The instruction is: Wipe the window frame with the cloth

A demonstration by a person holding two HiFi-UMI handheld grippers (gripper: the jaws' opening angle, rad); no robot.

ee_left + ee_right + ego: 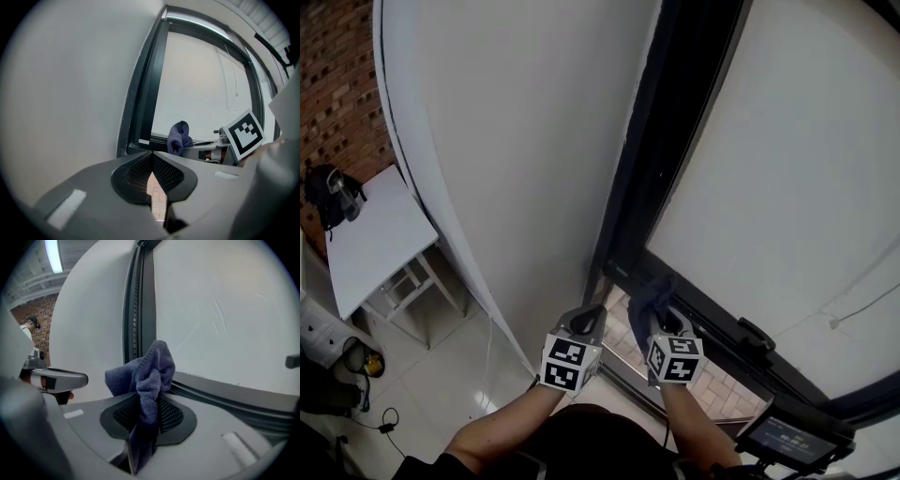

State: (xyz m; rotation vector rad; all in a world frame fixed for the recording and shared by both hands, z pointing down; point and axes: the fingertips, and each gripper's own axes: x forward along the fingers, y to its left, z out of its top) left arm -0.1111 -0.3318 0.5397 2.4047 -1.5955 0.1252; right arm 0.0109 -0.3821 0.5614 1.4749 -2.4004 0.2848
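Note:
A dark blue cloth point(147, 376) is pinched in my right gripper point(146, 416), which is shut on it; its bunched end sticks up past the jaws. In the head view the cloth point(650, 300) sits against the bottom rail of the black window frame point(675, 141), near its lower left corner. The frame's upright point(140, 310) and bottom rail point(225, 390) fill the right gripper view. My left gripper point(584, 322) hovers just left of the right one, before the white wall, jaws shut with nothing between them point(152, 176). From the left gripper view, the cloth point(178, 137) shows ahead to the right.
A white curved wall point(516, 141) runs left of the frame. A white table point(375, 239) with a dark bag point(328, 192) stands at far left over a tiled floor. A window handle point(757, 335) sits on the bottom rail. A device with a screen point(792, 436) is at lower right.

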